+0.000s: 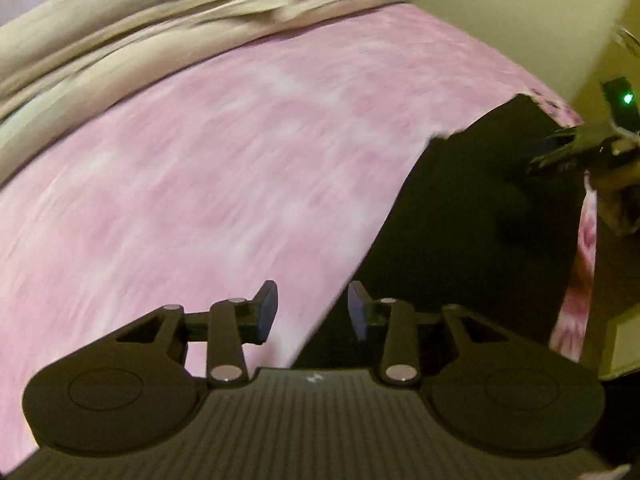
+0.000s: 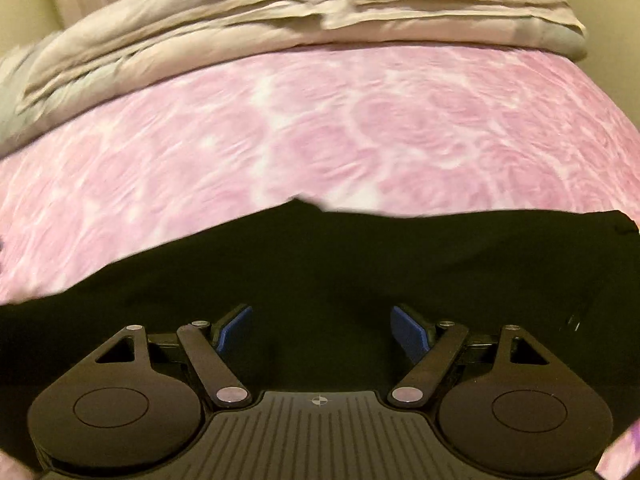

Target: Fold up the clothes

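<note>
Pink bedspread (image 2: 320,128) with a pale mottled pattern covers the bed, and a black garment (image 2: 320,264) lies spread flat on its near part. Seen from the right wrist, the dark cloth runs across nearly the whole width of the view, its far edge uneven against the pink. Grey-beige bedding (image 2: 280,20) is heaped in rumpled folds along the far side of the bed.

The right tongs (image 2: 322,334) hang over the black garment with their blue pads (image 2: 236,328) wide apart and nothing between them.

From the left wrist, the black garment (image 1: 472,208) fills the right part of the view and the pink bedspread (image 1: 200,180) the left, with the bedding (image 1: 120,48) at the far left. The left tongs (image 1: 313,312) stand partly open over the garment's slanting edge, gripping nothing. At the far right of this view the other tool shows, blurred, with a small green light (image 1: 628,99) on it.
</note>
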